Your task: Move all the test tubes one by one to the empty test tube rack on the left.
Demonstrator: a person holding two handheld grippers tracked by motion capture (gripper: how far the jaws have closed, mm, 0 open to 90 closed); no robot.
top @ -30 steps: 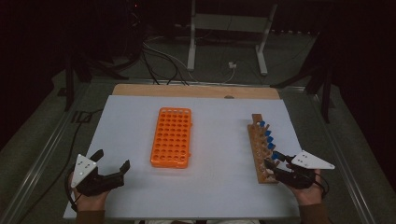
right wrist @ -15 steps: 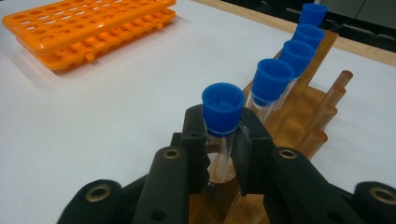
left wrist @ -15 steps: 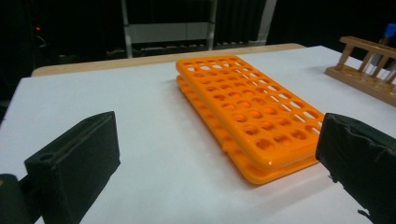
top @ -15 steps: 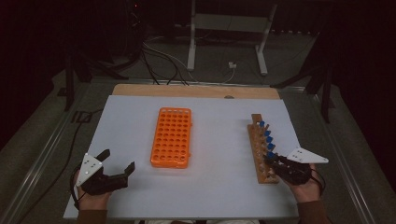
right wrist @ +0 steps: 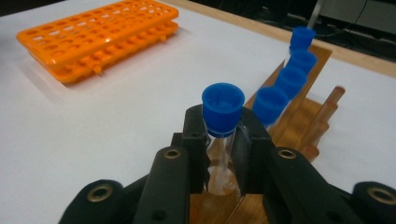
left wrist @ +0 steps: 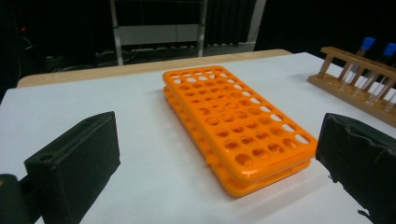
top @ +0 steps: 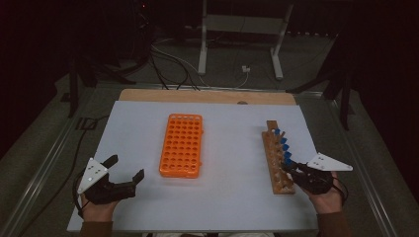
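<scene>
While the high view placed the right gripper (top: 295, 171) at the near end of the wooden rack (top: 273, 163) on the white table (top: 232, 123), its grip was too small to read there; the right gripper view showed the jaws, which had just been closing, pinching a clear tube with a blue cap (right wrist: 222, 108) that stood upright in the rack (right wrist: 306, 102); four more blue-capped tubes (right wrist: 290, 80) lined up behind it. The left gripper (top: 126, 170) rested near the table's left corner, its jaws spread wide and holding nothing; its own view looked between them at the orange rack (left wrist: 238, 130), lying well apart.
</scene>
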